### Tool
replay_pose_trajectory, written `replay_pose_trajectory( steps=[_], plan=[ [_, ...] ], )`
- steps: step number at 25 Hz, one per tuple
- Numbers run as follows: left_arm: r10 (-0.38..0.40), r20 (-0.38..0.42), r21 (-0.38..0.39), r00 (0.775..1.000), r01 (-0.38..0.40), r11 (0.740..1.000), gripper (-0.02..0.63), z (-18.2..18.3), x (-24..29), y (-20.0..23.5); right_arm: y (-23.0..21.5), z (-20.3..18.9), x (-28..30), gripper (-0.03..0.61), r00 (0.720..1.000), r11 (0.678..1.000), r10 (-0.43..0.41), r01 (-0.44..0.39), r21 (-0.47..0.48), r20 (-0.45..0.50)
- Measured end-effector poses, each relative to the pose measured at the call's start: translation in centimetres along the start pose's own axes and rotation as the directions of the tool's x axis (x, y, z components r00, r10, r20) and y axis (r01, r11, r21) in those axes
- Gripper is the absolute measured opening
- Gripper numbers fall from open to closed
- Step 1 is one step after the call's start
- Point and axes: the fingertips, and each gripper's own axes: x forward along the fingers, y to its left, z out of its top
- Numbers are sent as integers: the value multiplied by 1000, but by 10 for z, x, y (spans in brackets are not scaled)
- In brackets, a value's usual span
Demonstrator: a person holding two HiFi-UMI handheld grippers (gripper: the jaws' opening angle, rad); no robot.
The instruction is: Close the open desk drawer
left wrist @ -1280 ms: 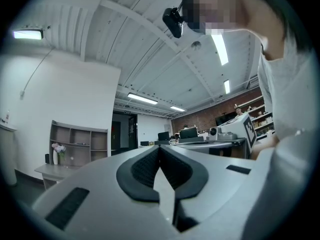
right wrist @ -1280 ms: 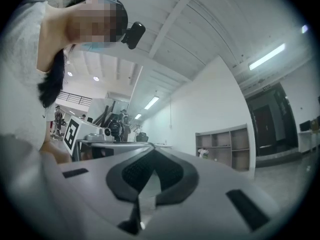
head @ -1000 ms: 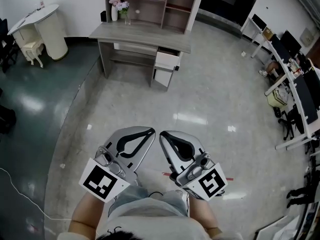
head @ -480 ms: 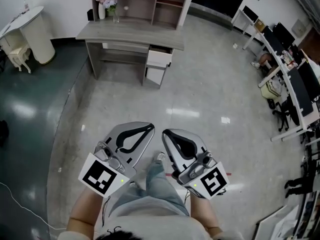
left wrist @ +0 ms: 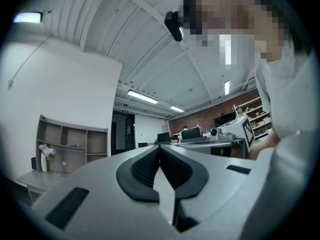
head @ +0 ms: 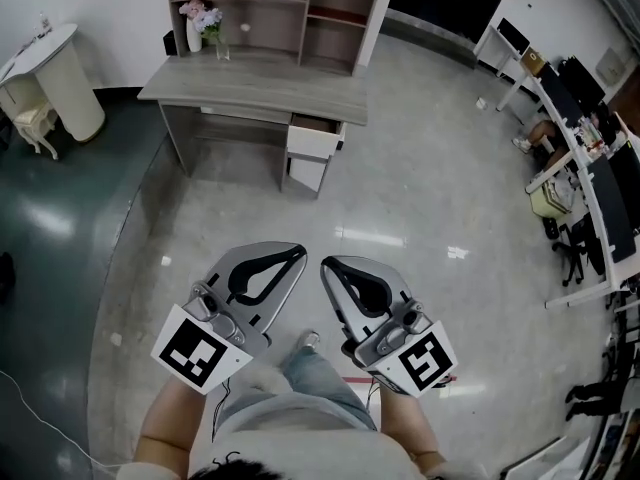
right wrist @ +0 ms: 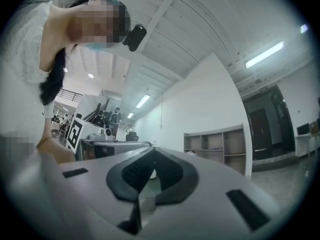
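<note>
The grey desk (head: 250, 86) stands far across the floor at the top of the head view. Its top white-fronted drawer (head: 313, 139) is pulled out at the desk's right end, above a lower white front (head: 305, 173). My left gripper (head: 299, 252) and right gripper (head: 325, 266) are held side by side low in the view, well short of the desk. Both are shut with nothing between the jaws. In the left gripper view the left gripper (left wrist: 160, 147) points up toward the shelf unit (left wrist: 73, 147). The right gripper (right wrist: 154, 150) shows its pads pressed together.
A shelf unit (head: 272, 8) and a vase of flowers (head: 194, 26) sit on the desk. A white round table (head: 55, 66) and small stool (head: 34, 124) stand at left. Office desks and chairs (head: 590, 173) line the right. A cable (head: 40, 400) lies on the floor at bottom left.
The desk has grown a little larger and shifted left in the head view as the person walks toward it. Both grippers stay shut and side by side.
</note>
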Motion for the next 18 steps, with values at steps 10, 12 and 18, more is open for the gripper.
replay_pose_trajectory(
  steps=[10, 12, 18],
  plan=[
    [60, -18, 17, 998, -60, 998, 11, -18, 102, 44, -116, -21, 17, 8, 998, 998, 56, -56, 19, 13],
    [63, -29, 8, 998, -62, 998, 11, -23, 112, 53, -126, -28, 21, 8, 998, 998, 55, -56, 34, 14],
    [62, -37, 0, 997, -62, 998, 11, -39, 134, 90, -156, -50, 43, 8, 999, 997, 34, -33, 69, -16]
  ],
)
